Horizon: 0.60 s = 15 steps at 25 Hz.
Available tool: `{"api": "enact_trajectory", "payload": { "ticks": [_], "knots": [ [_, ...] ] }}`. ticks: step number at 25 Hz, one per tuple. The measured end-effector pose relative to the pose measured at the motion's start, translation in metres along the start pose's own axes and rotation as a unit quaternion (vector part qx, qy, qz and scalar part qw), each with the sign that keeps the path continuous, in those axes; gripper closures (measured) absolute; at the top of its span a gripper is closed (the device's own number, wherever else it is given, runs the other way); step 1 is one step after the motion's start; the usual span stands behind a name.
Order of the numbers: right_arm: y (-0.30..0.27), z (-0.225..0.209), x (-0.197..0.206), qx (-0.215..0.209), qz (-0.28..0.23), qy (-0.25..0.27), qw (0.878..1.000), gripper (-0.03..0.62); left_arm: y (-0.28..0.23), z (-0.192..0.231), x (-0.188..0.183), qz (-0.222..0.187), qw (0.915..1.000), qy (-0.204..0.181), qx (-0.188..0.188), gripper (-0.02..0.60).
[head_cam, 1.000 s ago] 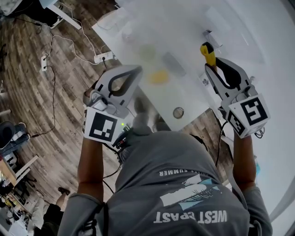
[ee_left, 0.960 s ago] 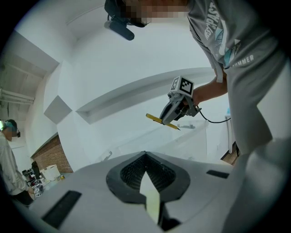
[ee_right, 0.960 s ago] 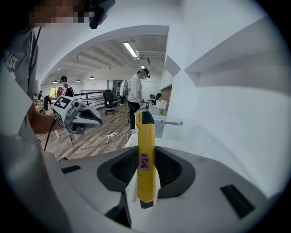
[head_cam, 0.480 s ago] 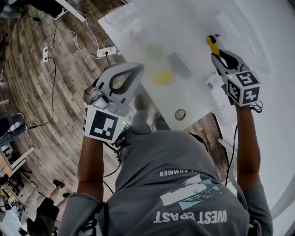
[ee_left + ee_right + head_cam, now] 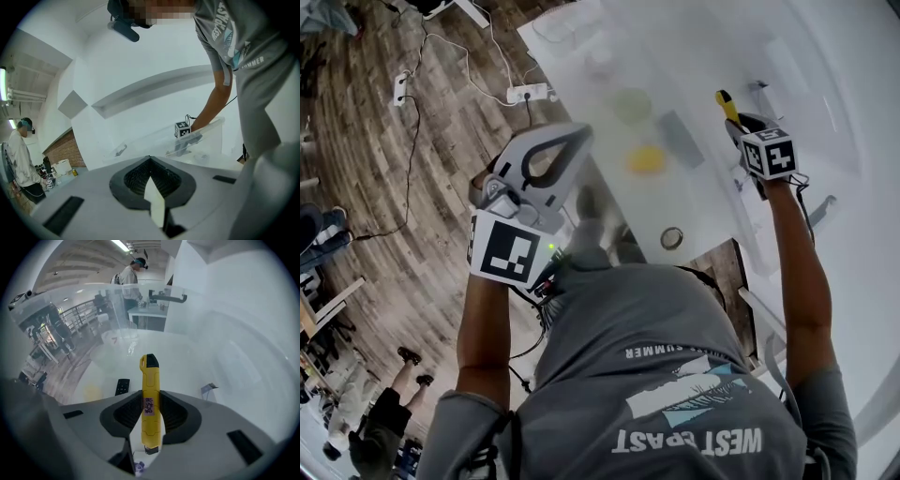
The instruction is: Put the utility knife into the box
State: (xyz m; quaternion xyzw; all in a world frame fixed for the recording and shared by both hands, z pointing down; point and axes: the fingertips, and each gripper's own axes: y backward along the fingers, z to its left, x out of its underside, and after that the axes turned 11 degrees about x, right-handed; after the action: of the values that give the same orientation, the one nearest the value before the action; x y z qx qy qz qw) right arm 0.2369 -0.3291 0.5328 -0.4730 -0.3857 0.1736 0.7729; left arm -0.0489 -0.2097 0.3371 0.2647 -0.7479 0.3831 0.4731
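Observation:
My right gripper (image 5: 733, 120) is shut on the yellow utility knife (image 5: 727, 103), stretched far out over the white table (image 5: 712, 202). In the right gripper view the knife (image 5: 150, 376) stands upright between the dark pads, its black tip pointing away. The clear plastic box (image 5: 206, 136) stands on the table. In the left gripper view the right gripper's marker cube (image 5: 182, 129) sits at the box's rim and its jaws show through the wall. My left gripper (image 5: 567, 141) hangs off the table's near left edge, shut and empty (image 5: 150, 159).
On the table lie a yellow object (image 5: 645, 157), a grey flat piece (image 5: 680, 139), a pale round item (image 5: 630, 103) and a tape ring (image 5: 672, 238). A power strip (image 5: 530, 93) and cables lie on the wooden floor. A person (image 5: 21, 159) stands far off.
My right gripper has carried the knife farther from my body and over to the right, towards the box. The left gripper has stayed where it was.

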Motion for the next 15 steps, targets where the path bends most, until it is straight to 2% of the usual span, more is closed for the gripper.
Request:
{"api": "enact_trajectory", "payload": {
  "ticks": [5,15],
  "knots": [
    [-0.028,0.005,0.013,-0.011,0.029,-0.003,1.0,0.476,0.0,0.007,0.005,0.004,1.0,0.006,-0.005,0.574],
    [-0.077,0.01,0.051,-0.028,0.105,0.027,0.994,0.476,-0.008,0.017,0.006,0.01,0.9999,0.011,-0.007,0.574]
  ]
}}
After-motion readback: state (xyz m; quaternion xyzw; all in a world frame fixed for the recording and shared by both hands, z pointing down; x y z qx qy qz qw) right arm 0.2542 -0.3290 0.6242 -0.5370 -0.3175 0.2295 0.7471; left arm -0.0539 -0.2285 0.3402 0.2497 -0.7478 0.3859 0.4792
